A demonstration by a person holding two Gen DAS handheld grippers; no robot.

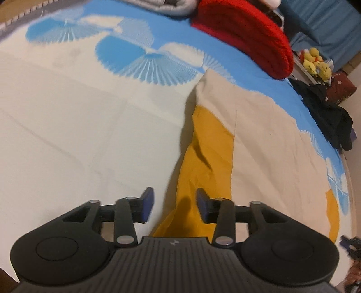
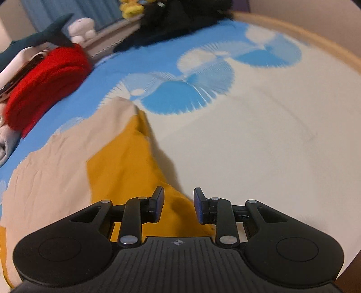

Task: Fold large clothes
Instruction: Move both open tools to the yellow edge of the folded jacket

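Note:
A large beige garment (image 1: 259, 135) with a mustard-yellow panel (image 1: 209, 146) lies spread on a bed sheet (image 1: 67, 124) that is cream with blue fan prints. Its long edge is folded over, so the yellow side shows as a strip. My left gripper (image 1: 174, 198) hovers open over the near end of that strip, its blue pads clear of the cloth. In the right wrist view the same garment (image 2: 56, 171) and yellow panel (image 2: 126, 162) run away to the upper left. My right gripper (image 2: 179, 198) is open above the yellow edge, holding nothing.
A folded red item (image 1: 243, 33) (image 2: 45, 76) lies at the far side of the bed, with grey clothes (image 1: 167, 6) beside it. A black garment (image 1: 327, 112) (image 2: 176, 20) hangs at the bed's edge. Yellow plush toys (image 1: 315, 63) and a shark plush (image 2: 38, 36) sit beyond.

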